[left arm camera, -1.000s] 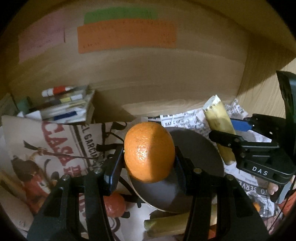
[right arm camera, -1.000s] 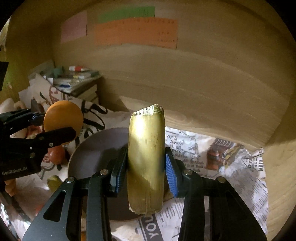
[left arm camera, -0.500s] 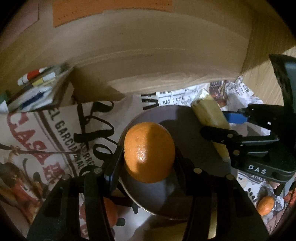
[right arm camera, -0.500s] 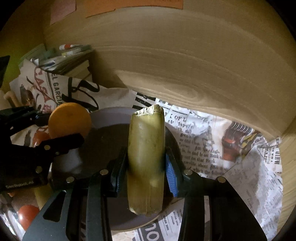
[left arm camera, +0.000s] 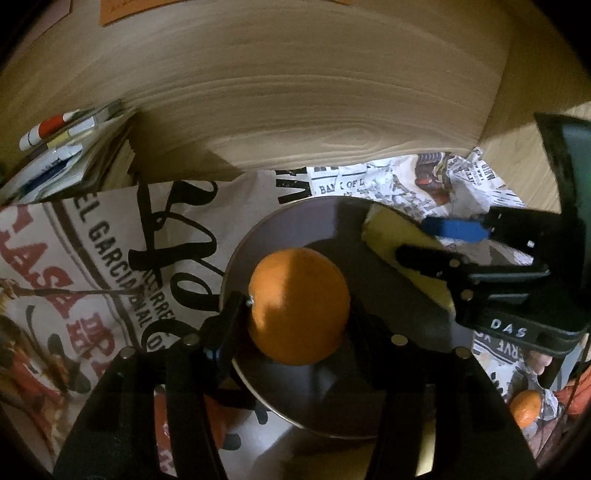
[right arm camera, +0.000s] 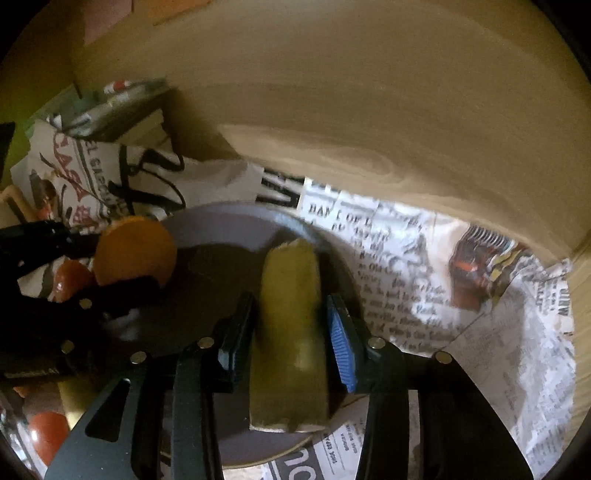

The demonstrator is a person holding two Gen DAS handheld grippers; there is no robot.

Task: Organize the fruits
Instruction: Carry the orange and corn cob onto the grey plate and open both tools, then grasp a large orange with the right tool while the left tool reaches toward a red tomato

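A home corner, by the look of it: pale wood-grain wall [left arm camera: 295, 92] with coloured paper notes [right arm camera: 107, 14] stuck up high. Counter spread with old newspapers [left arm camera: 92, 258] instead of a cloth. Stack of books [left arm camera: 74, 166] topped with markers [left arm camera: 48, 129] pushed against the wall. Grey plate [right arm camera: 229, 229] on the papers, fruit around it: orange [left arm camera: 299, 306], tomatoes [right arm camera: 48, 432]. Dim, warm indoor light.

Glossy plate [left arm camera: 280, 236] on printed newspaper [left arm camera: 92, 258]; wood-grain wall [left arm camera: 295, 92]
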